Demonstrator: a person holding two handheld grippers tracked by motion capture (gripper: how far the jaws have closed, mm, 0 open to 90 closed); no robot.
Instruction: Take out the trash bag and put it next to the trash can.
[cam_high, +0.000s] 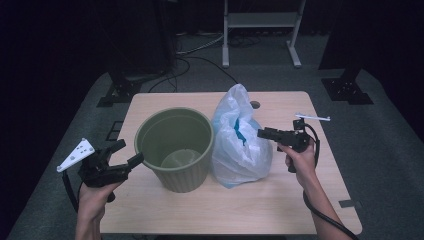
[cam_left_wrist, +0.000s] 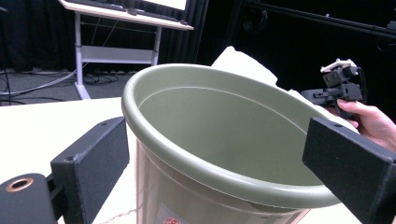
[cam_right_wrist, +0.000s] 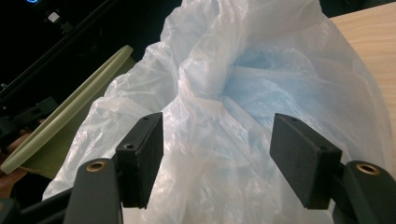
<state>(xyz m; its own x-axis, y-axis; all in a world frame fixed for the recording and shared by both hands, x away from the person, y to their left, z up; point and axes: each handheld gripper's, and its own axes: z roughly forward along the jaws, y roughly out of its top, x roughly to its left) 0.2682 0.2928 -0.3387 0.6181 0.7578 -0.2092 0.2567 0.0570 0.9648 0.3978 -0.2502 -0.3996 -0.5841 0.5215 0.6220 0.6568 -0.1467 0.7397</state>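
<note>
left tongs (cam_high: 125, 157) spread, aimed at green bin (cam_high: 175, 150) rim for steadying | right tongs (cam_high: 263, 133) spread, lined up on white bag (cam_high: 240, 145) for lifting | bag set touching bin on table (cam_high: 280, 200)

Nothing I can see carries readable text. At the bottom of my left gripper view, low on the wall of the green bin (cam_left_wrist: 224, 140), there is a pale label (cam_left_wrist: 170, 218) with a small red mark, but it is cut off by the frame edge and too blurred to read.
</note>
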